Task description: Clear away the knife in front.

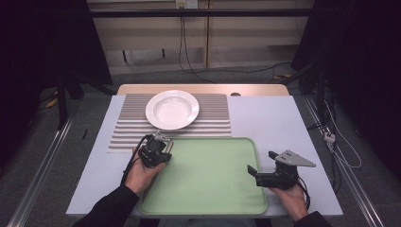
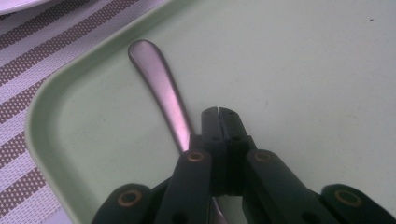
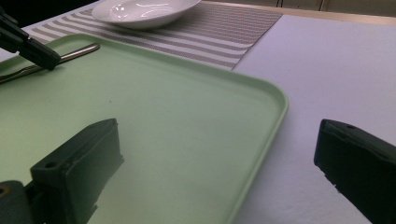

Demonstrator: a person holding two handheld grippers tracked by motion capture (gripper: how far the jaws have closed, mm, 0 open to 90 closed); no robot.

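A metal utensil (image 2: 159,84) lies in the far left corner of the green tray (image 1: 213,189), its rounded handle end pointing toward the tray's rim. My left gripper (image 2: 218,112) hangs just over it, jaws pressed together with nothing between them; the handle runs beside and under them. In the right gripper view the same utensil (image 3: 77,51) lies flat beneath that gripper's tip. My right gripper (image 3: 217,135) stands open and holds nothing, straddling the tray's right rim (image 3: 275,107). In the high view it (image 1: 262,163) is at the tray's right edge, and the left gripper (image 1: 160,141) at its far left corner.
A white deep plate (image 1: 171,109) rests on a striped placemat (image 1: 213,118) behind the tray. The white tabletop (image 1: 269,118) extends bare to the right of the mat. Dark stands and cables surround the table.
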